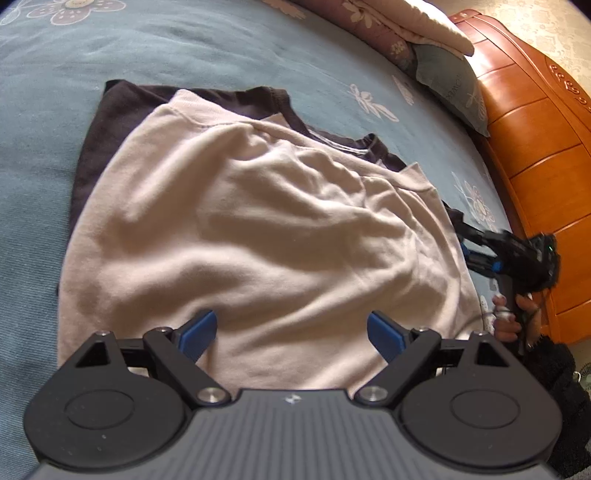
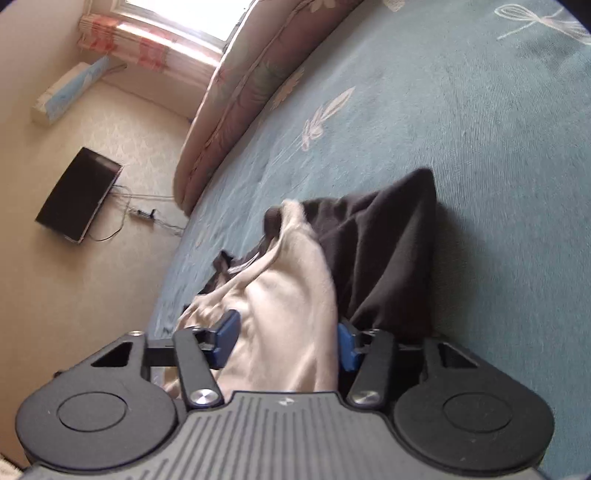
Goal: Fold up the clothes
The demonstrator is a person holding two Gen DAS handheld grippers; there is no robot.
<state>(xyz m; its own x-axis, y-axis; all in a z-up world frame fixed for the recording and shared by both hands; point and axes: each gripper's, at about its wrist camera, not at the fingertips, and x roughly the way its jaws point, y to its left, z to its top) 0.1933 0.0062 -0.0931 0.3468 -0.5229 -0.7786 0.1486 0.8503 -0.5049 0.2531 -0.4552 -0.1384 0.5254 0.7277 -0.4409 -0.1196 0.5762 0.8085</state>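
My left hand-held gripper (image 1: 291, 332) released over the shirt (image 1: 258, 221); right one (image 2: 286, 341) gaping around pale-and-dark cloth (image 2: 384, 254), risking a two-layer pinch.

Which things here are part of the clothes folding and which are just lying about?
Part of the job: pale pink garment, dark garment under it, left gripper, right gripper.

Just lying about: pillows, wooden headboard, wall screen, power strip.

Teal bedspread (image 1: 184, 48) w/ pale flower print covers the bed; pillows (image 1: 448, 79) stacked at its far edge, next to an orange wood headboard (image 1: 535, 155). Right wrist view: dark flat screen (image 2: 79, 194) on cream wall, power strip (image 2: 144, 213) w/ cables beside it, sunlit window (image 2: 184, 18) above.
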